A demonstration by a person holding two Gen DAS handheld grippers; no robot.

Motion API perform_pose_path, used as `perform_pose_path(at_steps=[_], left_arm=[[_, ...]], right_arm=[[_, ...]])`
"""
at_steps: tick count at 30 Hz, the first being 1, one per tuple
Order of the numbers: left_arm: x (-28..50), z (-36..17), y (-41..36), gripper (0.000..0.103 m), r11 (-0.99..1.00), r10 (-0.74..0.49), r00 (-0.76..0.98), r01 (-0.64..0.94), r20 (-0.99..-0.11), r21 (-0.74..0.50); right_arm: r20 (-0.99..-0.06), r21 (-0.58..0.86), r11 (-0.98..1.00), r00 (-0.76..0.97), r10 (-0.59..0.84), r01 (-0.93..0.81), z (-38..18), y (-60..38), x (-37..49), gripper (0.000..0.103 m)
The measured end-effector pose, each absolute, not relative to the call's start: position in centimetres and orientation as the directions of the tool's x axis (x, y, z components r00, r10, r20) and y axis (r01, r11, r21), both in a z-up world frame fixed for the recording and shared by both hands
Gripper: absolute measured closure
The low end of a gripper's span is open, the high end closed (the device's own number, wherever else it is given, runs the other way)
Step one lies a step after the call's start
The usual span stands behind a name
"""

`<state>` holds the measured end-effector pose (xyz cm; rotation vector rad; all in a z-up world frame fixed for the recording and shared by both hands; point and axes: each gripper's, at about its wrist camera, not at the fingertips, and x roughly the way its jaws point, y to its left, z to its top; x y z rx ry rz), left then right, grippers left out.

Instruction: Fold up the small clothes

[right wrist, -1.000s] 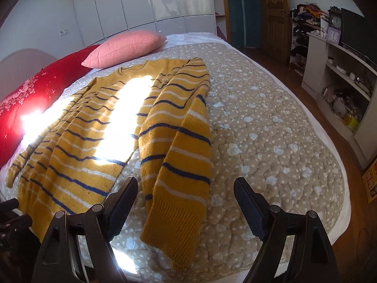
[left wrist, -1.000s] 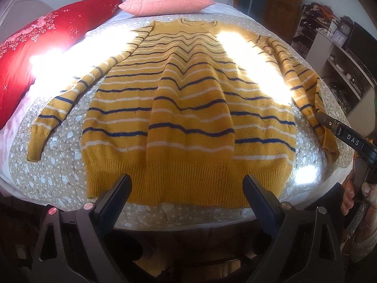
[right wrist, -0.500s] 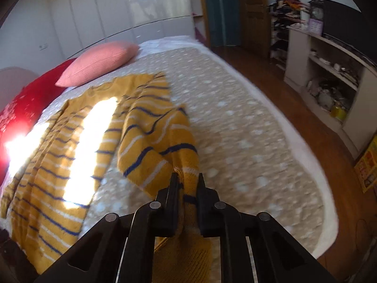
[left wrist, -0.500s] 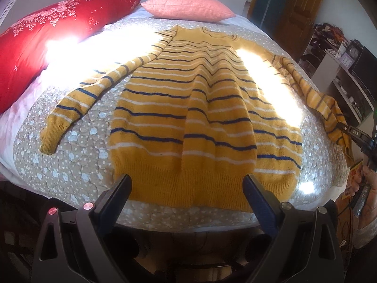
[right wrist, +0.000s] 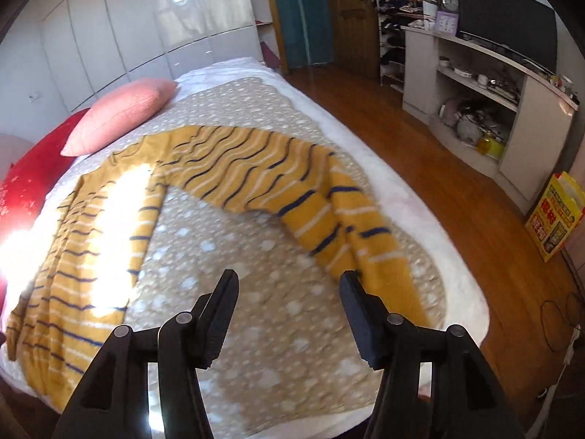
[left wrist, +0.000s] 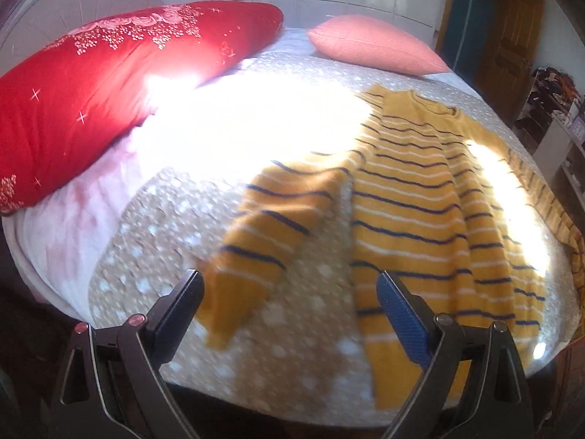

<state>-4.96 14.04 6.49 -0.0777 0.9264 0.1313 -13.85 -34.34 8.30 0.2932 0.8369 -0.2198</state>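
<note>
Two wide-open, empty grippers face the yellow striped sweater (left wrist: 420, 212) spread on the bed (left wrist: 153, 226). Left wrist view: the left gripper (left wrist: 289, 303) hangs just before the left sleeve's cuff (left wrist: 226, 307); closing carelessly could pinch the quilt too. Right wrist view, alone showing this: the right sleeve (right wrist: 329, 212) trails towards the bed's edge beside the right gripper (right wrist: 289, 303), and may slide off.

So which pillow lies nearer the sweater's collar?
The pink pillow, plain and smaller, just beyond the collar of the sweater; the red pillow with white flowers lies off to the side.
</note>
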Motion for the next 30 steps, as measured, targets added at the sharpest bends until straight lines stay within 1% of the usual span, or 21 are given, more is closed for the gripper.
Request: perform_pose_path(at_steps=[3,7,8,9,10,11,13,15,19,21,23,25,27,28,29,30], left_arm=[[-2.2,5.1,15.6,0.008,0.990,0.103,0.582,-0.136,-0.806,0.028],[1.0,2.0,14.6,0.008,0.987,0.149,0.563,-0.041,-0.813,0.152],[1.7,1.2,14.6,0.016,0.986,0.150,0.544,-0.027,-0.826,0.162],[2.3,0.6,14.9,0.025,0.990,0.125,0.533,-0.017,-0.837,0.137],[2.8,0.5,15.4,0.039,0.997,0.077,0.527,-0.013,-0.847,0.082],[3.1,0.8,16.1,0.060,0.999,0.054,0.530,-0.029,-0.846,0.045],[3.9,1.8,17.6,0.084,0.997,0.064,0.536,-0.079,-0.842,0.025],[4.6,3.3,19.7,0.085,0.990,0.102,0.563,-0.139,-0.820,0.027],[7.4,5.8,25.1,0.086,0.953,0.230,0.570,-0.295,-0.789,0.065],[9.0,6.2,27.7,0.083,0.926,0.278,0.544,-0.371,-0.792,0.070],[10.2,6.1,29.7,0.070,0.905,0.293,0.516,-0.422,-0.805,0.059],[10.8,5.6,30.4,0.064,0.896,0.311,0.495,-0.438,-0.811,0.076],[10.6,5.2,30.2,0.063,0.887,0.342,0.486,-0.449,-0.804,0.107],[10.1,5.2,29.9,0.059,0.887,0.347,0.490,-0.449,-0.800,0.109],[9.5,5.1,29.6,0.052,0.891,0.336,0.495,-0.443,-0.801,0.100],[9.0,4.9,29.5,0.049,0.896,0.324,0.498,-0.434,-0.804,0.092]], right_arm=[[-0.764,0.184,0.959,0.645,0.001,0.217,7.3,-30.4,-13.9,0.039],[-0.800,0.164,0.972,0.600,0.032,0.167,4.9,-26.0,-12.4,0.037],[-0.810,0.171,0.970,0.585,0.041,0.170,4.3,-25.4,-12.0,0.037],[-0.818,0.171,0.969,0.574,0.038,0.179,3.9,-24.9,-11.7,0.037],[-0.820,0.153,0.970,0.572,0.017,0.191,3.6,-24.5,-11.4,0.035],[-0.818,0.135,0.972,0.575,-0.002,0.195,3.6,-24.2,-11.3,0.035],[-0.816,0.118,0.975,0.579,-0.012,0.187,3.8,-23.8,-11.0,0.035],[-0.811,0.116,0.977,0.585,-0.011,0.178,4.2,-23.7,-11.0,0.035],[-0.797,0.097,0.976,0.603,-0.040,0.193,5.0,-24.0,-10.5,0.035],[-0.791,0.102,0.976,0.610,-0.038,0.194,5.2,-23.8,-10.3,0.035],[-0.789,0.098,0.977,0.613,-0.040,0.190,5.3,-23.4,-10.2,0.035],[-0.791,0.084,0.981,0.610,-0.042,0.176,5.3,-22.8,-9.9,0.035],[-0.793,0.073,0.985,0.608,-0.038,0.156,5.1,-22.3,-9.7,0.035],[-0.793,0.068,0.987,0.609,-0.036,0.147,5.0,-22.0,-9.6,0.035],[-0.792,0.062,0.988,0.609,-0.037,0.140,5.0,-21.8,-9.6,0.035],[-0.791,0.057,0.989,0.610,-0.038,0.135,4.9,-21.7,-9.5,0.035]])
